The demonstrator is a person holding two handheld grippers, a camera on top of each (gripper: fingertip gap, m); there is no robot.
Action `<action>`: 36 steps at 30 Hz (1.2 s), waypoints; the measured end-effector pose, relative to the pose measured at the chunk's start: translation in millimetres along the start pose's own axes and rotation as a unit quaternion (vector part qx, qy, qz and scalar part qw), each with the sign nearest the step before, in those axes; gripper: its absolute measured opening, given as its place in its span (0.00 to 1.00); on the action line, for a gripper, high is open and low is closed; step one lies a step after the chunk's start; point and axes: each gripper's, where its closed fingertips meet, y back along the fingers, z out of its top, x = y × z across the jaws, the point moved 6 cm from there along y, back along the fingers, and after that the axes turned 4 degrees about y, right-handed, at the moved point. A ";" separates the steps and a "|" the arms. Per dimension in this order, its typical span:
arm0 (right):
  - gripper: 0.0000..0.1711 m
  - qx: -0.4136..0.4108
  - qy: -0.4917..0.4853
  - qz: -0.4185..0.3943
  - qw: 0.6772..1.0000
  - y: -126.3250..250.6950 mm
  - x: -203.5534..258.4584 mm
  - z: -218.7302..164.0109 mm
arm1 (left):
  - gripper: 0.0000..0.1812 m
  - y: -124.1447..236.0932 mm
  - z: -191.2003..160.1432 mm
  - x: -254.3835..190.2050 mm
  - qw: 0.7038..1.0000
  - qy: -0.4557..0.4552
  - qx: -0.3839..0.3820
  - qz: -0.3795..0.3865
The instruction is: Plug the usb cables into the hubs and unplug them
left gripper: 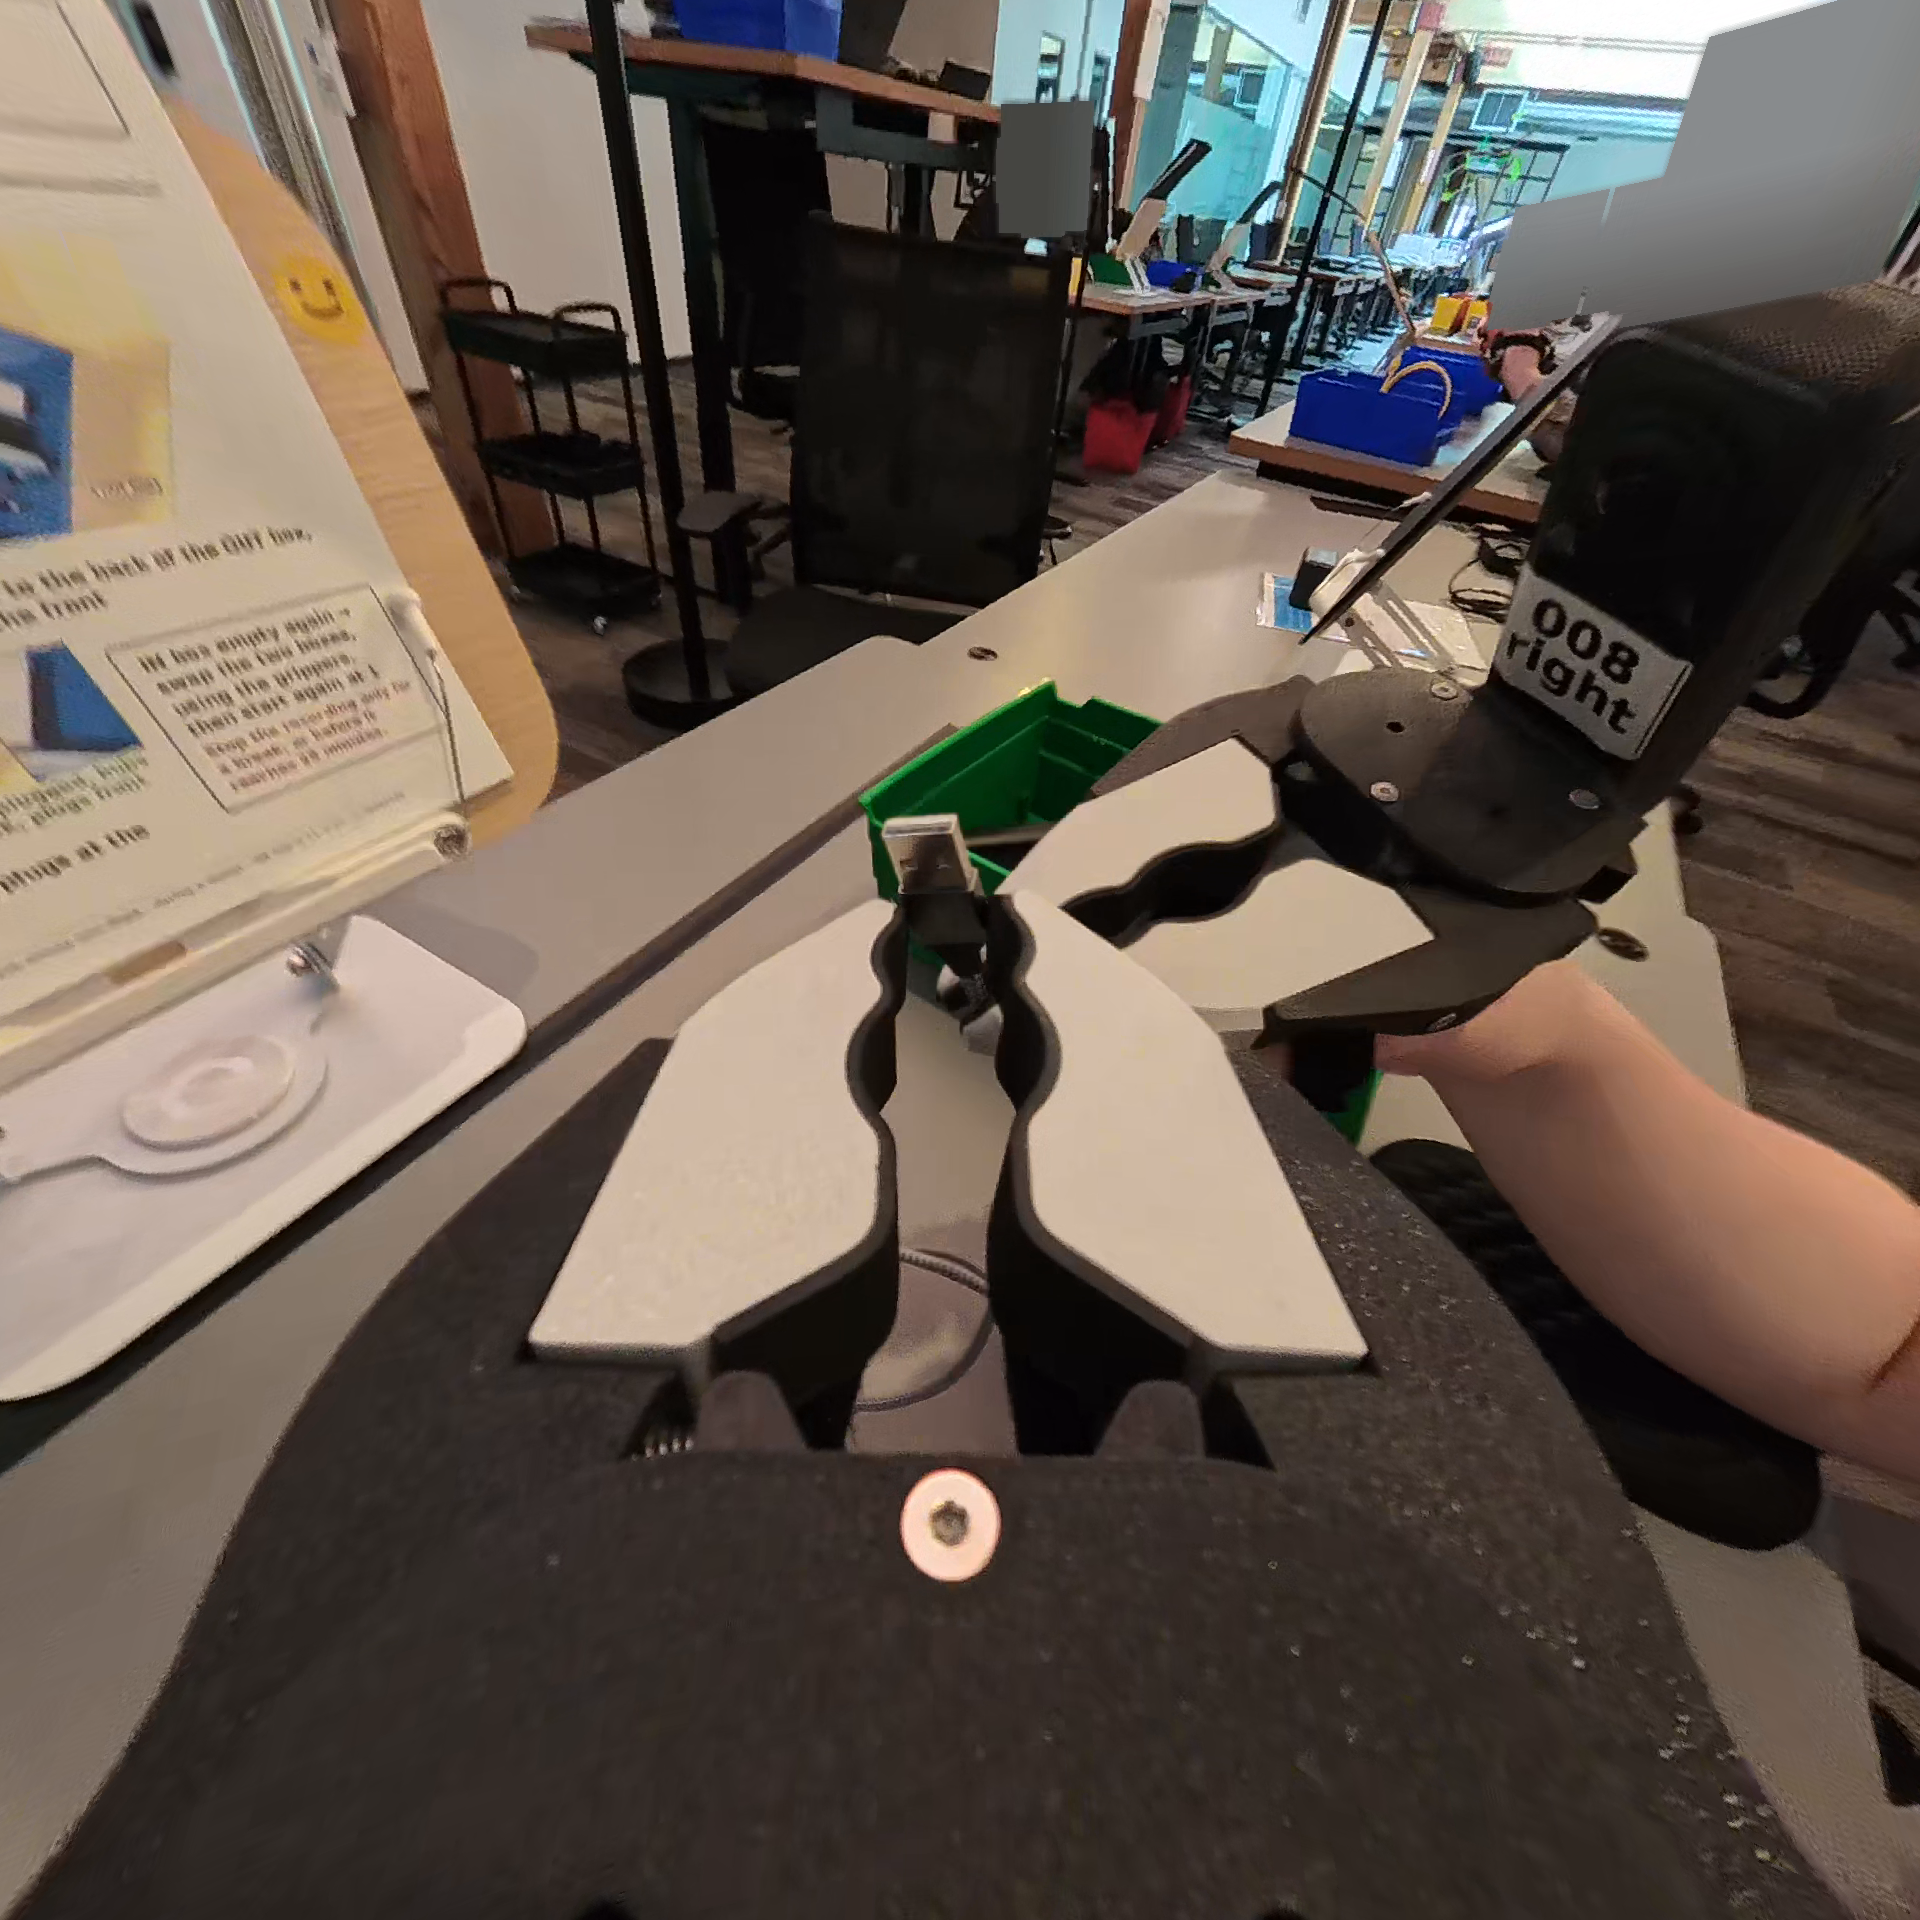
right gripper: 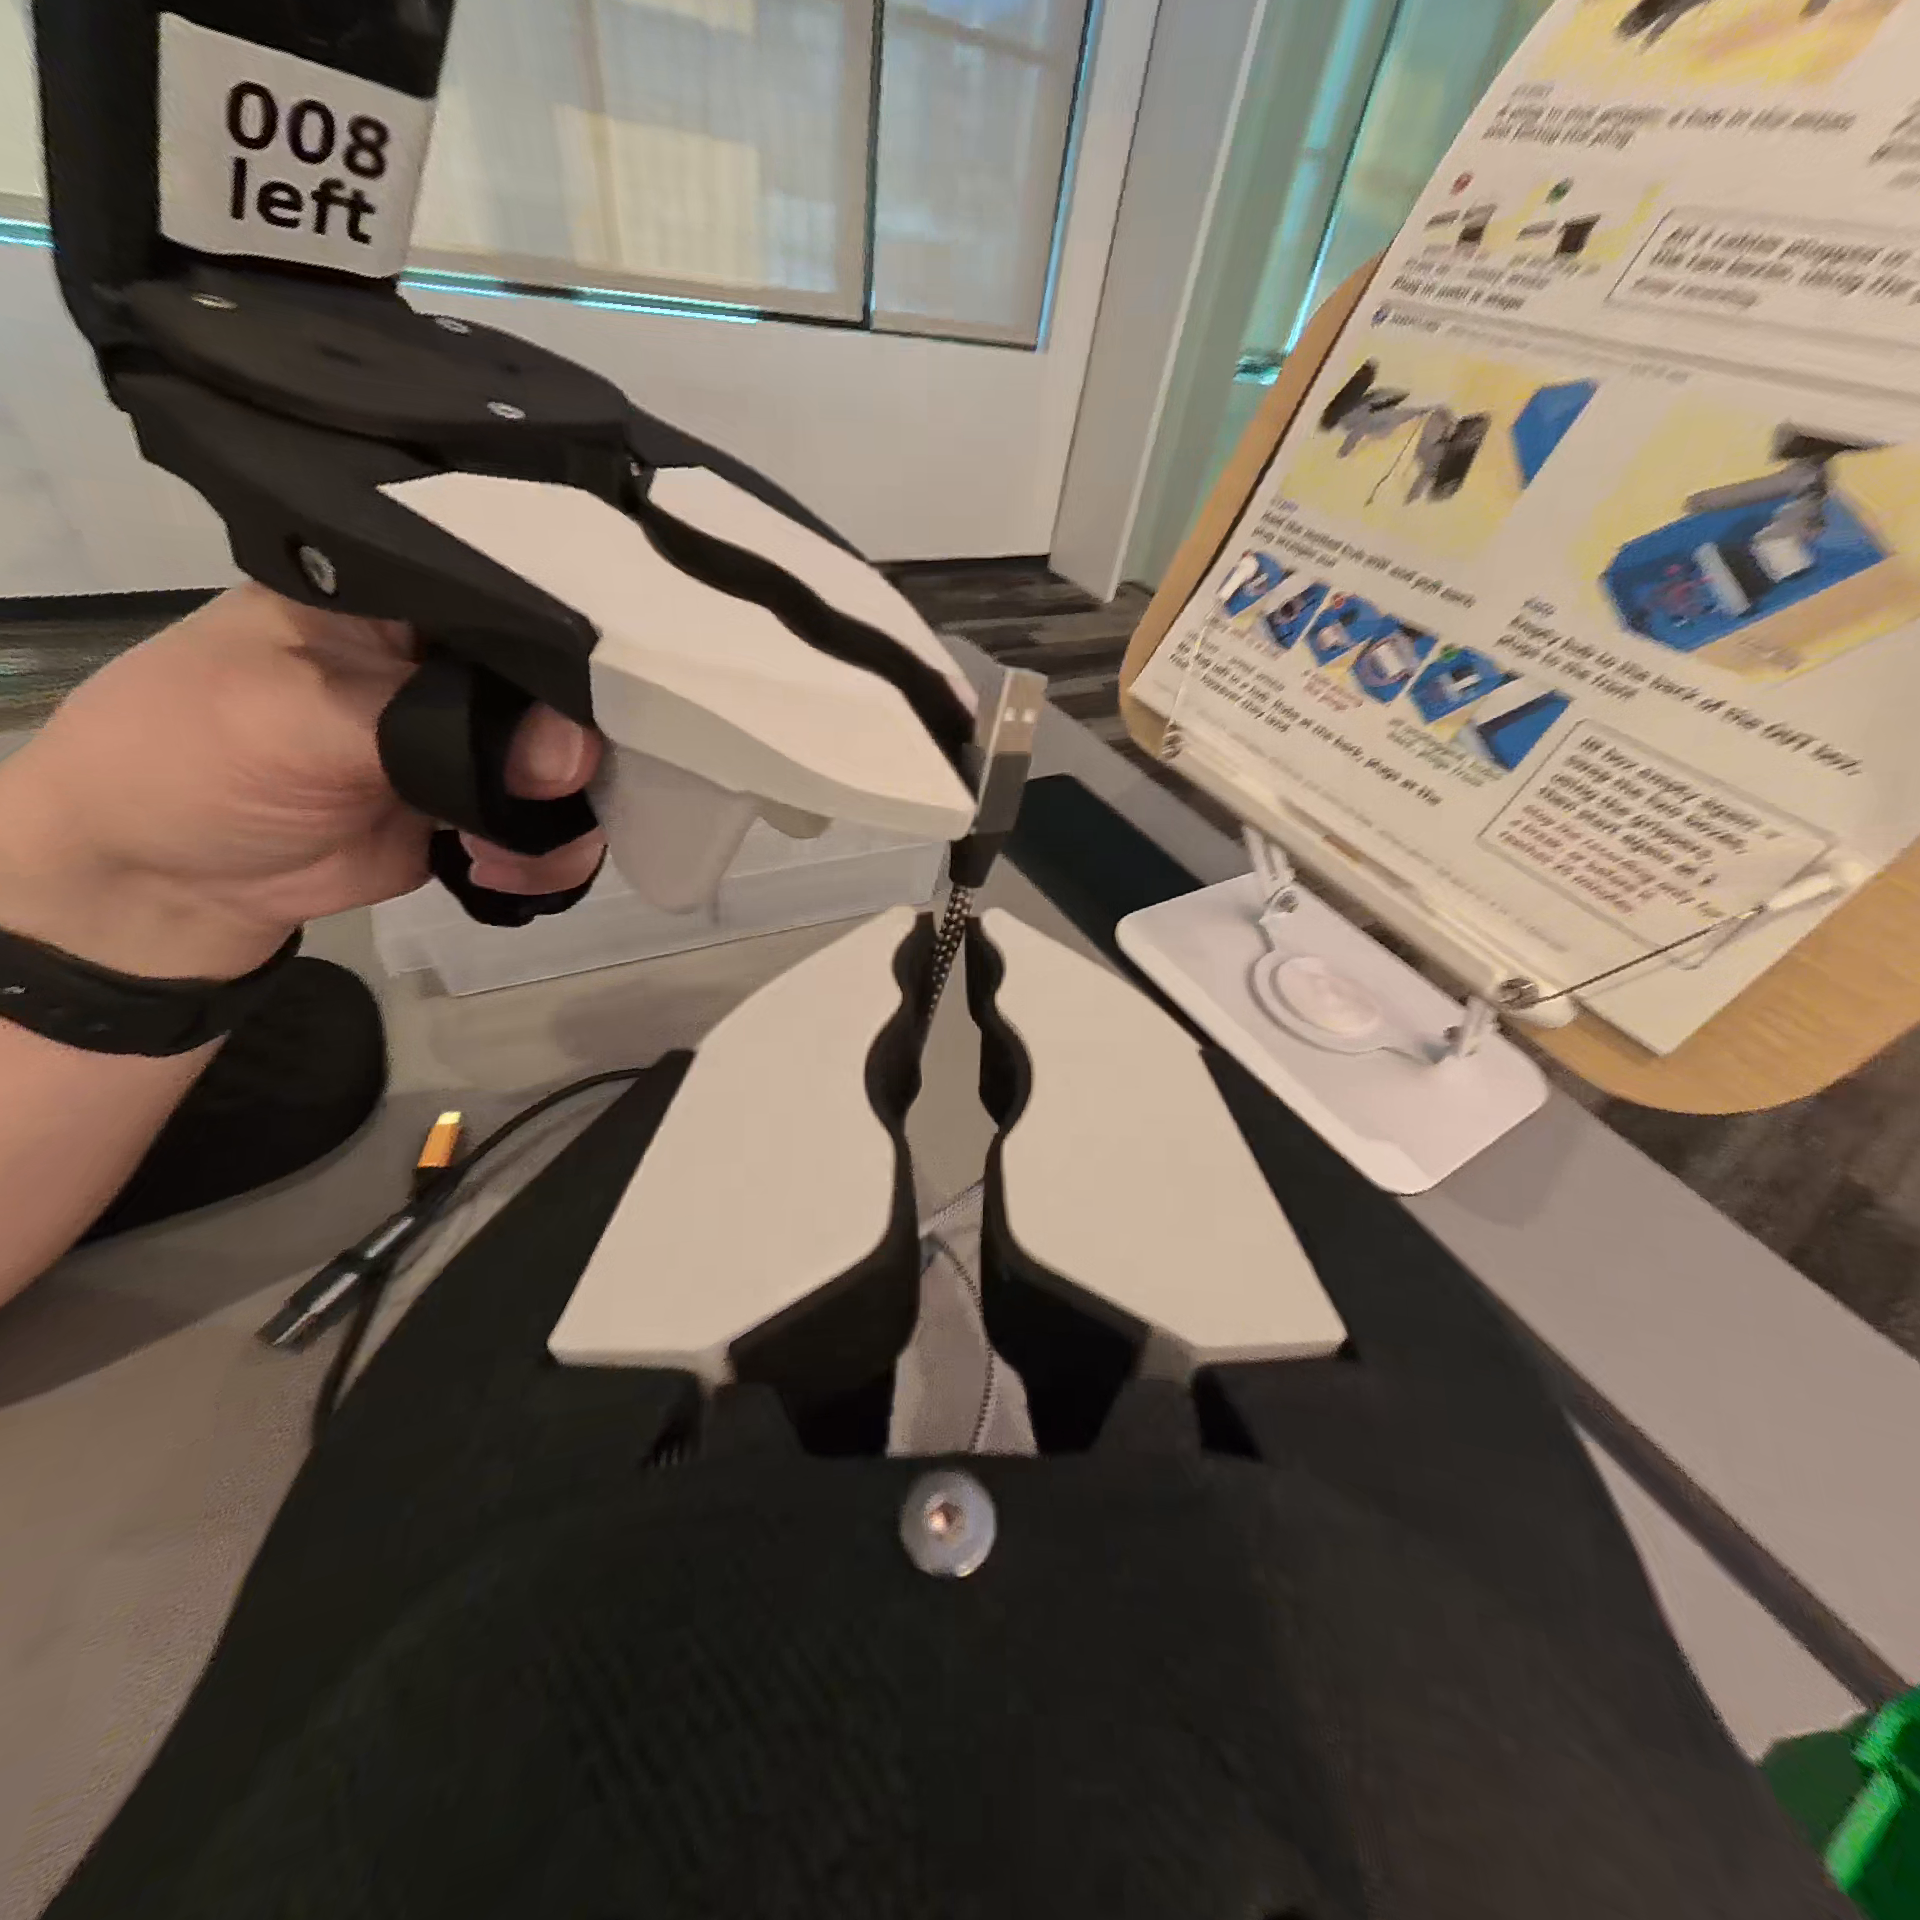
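Both jaws pinched on one USB cable.

USB plug upright (braided cable), midair.

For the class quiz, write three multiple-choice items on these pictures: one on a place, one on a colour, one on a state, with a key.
1. The right tool grips: A the cable under the plug; B a hub; C a mug.
2. The bin is: A red; B green; C blue.
3. The plug is: A in a hub; B on the floor; C pinched in the left tool.
Key: A, braided cable runs between its tips; B, green walls behind the plug; C, left tips close on its black housing.
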 end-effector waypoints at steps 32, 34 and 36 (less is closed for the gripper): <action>0.02 -0.026 0.397 -0.282 0.873 16.7 11.8 25.9 | 0.05 15.5 15.2 -29.1 0.990 0.113 -0.046 -0.069; 0.02 -0.024 0.403 -0.277 0.872 15.8 11.8 24.3 | 0.05 15.4 13.5 -25.1 0.987 0.128 -0.042 -0.086; 0.03 -0.029 0.403 -0.246 0.881 14.9 13.7 22.4 | 0.04 17.5 12.0 -20.4 0.984 0.141 -0.036 -0.104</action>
